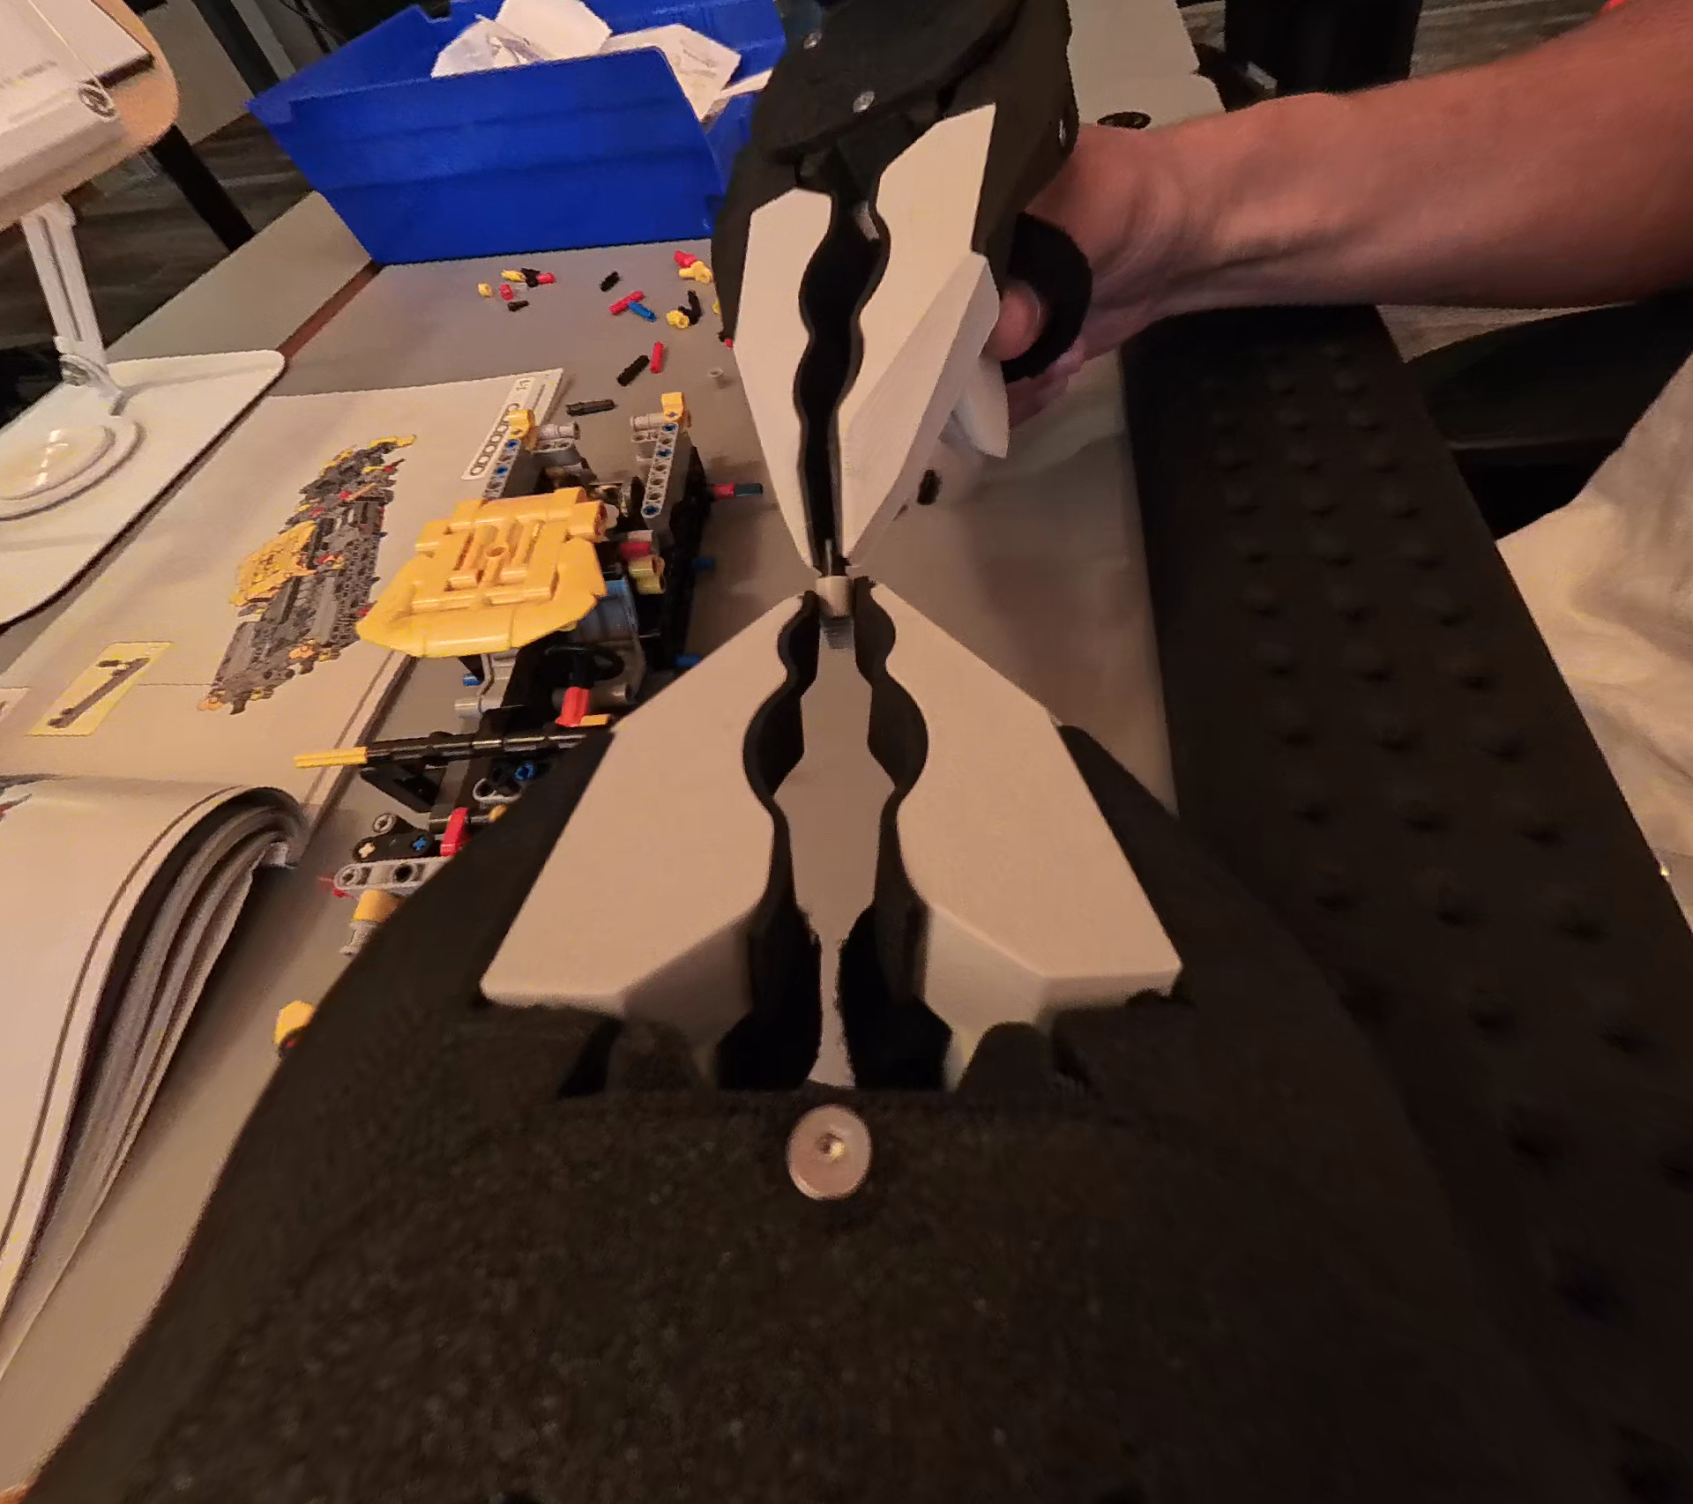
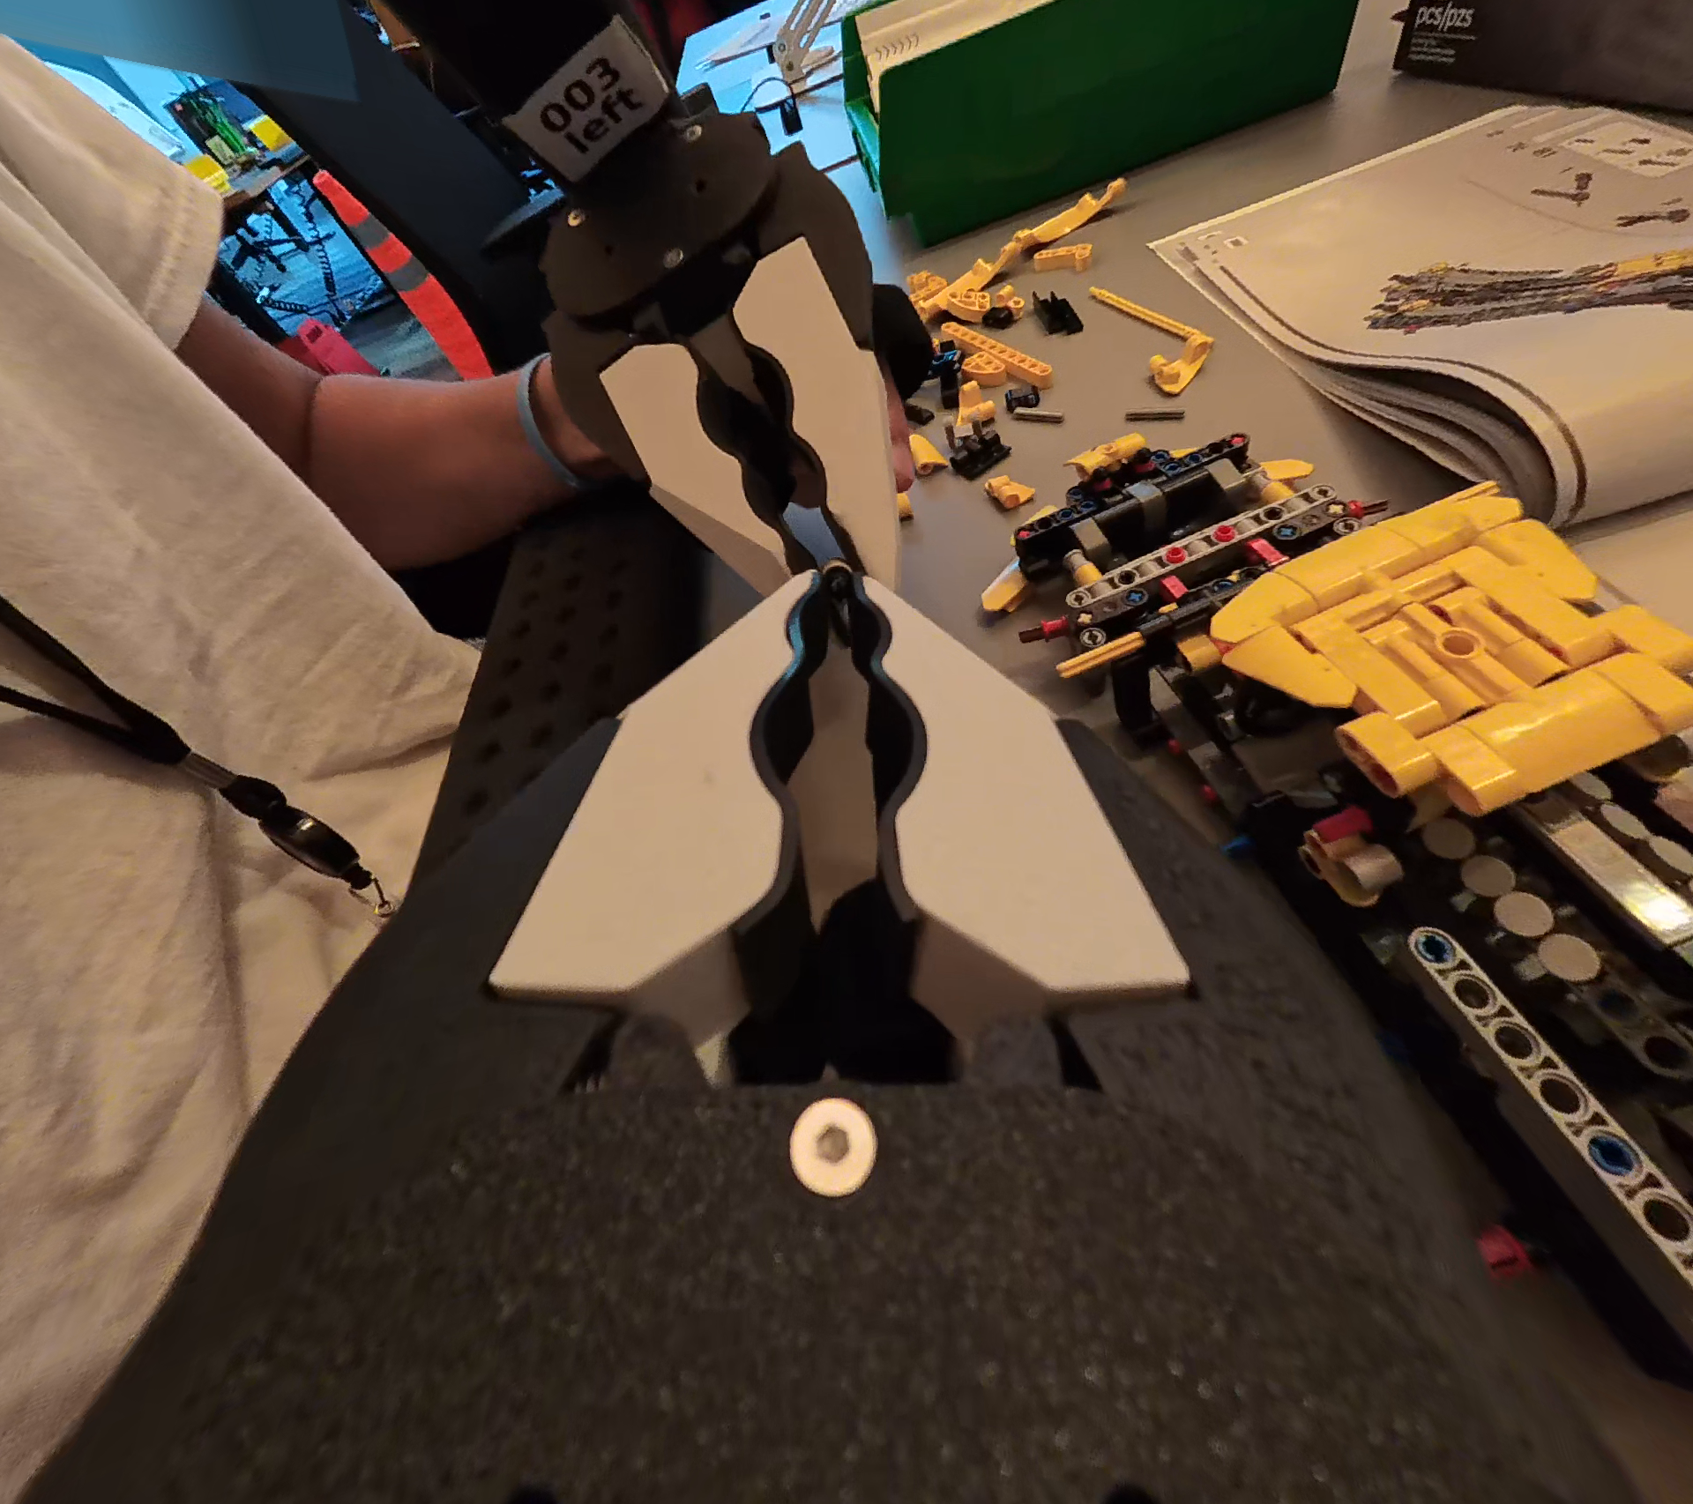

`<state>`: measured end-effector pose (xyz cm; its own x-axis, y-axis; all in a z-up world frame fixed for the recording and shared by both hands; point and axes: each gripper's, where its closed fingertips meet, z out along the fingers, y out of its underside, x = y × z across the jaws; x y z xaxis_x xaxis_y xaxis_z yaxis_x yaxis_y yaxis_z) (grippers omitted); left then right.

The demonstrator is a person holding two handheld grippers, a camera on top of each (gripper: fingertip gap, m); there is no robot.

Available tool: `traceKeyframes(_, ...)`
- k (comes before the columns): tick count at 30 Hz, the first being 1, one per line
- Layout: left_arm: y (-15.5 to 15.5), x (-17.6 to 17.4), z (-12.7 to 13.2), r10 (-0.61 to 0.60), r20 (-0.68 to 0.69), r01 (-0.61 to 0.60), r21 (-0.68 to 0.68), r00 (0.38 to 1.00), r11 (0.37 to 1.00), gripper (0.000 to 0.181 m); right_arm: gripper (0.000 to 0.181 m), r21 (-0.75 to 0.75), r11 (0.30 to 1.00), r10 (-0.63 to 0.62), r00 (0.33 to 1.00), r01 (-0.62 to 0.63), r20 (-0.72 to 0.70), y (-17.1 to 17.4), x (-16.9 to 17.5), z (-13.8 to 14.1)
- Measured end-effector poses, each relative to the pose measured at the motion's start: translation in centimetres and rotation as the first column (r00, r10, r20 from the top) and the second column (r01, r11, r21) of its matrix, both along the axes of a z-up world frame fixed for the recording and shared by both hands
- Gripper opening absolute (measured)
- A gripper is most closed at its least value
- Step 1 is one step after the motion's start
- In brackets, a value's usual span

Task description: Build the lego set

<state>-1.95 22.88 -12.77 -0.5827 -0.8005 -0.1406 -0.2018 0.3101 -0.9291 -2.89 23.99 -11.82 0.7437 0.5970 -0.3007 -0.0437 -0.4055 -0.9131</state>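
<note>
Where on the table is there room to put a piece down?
Bare grey table shows right of the half-built model, under the two grippers. Near the blue bin, small loose pins crowd it; the open instruction book covers the left.

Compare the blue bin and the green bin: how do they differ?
The blue bin holds loose crumpled paper heaped above its rim; the green bin holds flat white sheets standing on edge. By the blue bin lie small red, black and yellow pins; by the green bin lie larger yellow parts. Both are open plastic bins on the grey table.
</note>
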Motion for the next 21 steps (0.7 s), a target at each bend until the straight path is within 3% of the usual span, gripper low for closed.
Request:
traceKeyframes(4,-0.6,0.2,0.2,-0.016,0.003,0.016,-0.036,1.000,0.999,0.007,0.004,-0.043,0.999,0.027,0.998,-0.025,0.050,-0.8,0.5,0.4)
traceKeyframes(6,-0.1,0.3,-0.4,0.007,-0.017,-0.008,-0.010,1.000,1.000,0.007,0.015,-0.031,0.997,-0.060,0.992,0.064,0.111,-1.5,3.6,1.1)
traceKeyframes(9,1.2,0.5,0.4,0.058,-0.005,-0.058,-0.069,0.998,0.996,0.007,0.014,-0.218,0.949,-0.142,0.925,0.229,0.353,-5.2,10.2,-2.3)
traceKeyframes(11,1.6,0.5,1.3,0.069,0.007,-0.067,-0.131,0.998,0.989,0.007,0.018,-0.304,0.912,-0.120,0.888,0.276,0.444,-8.0,12.0,-4.6)
traceKeyframes(14,1.7,0.6,1.0,0.080,0.002,-0.079,-0.116,0.997,0.990,0.007,0.022,-0.381,0.889,-0.053,0.885,0.253,0.463,-10.3,10.9,-7.2)
traceKeyframes(18,1.6,0.7,0.3,0.084,-0.014,-0.085,-0.084,0.996,0.993,0.007,0.020,-0.308,0.916,-0.054,0.837,0.259,0.545,-10.3,10.4,-9.1)
traceKeyframes(21,1.6,0.7,0.4,0.082,-0.015,-0.083,-0.098,0.997,0.992,0.007,0.017,-0.283,0.930,-0.056,0.853,0.233,0.519,-9.9,10.1,-9.3)
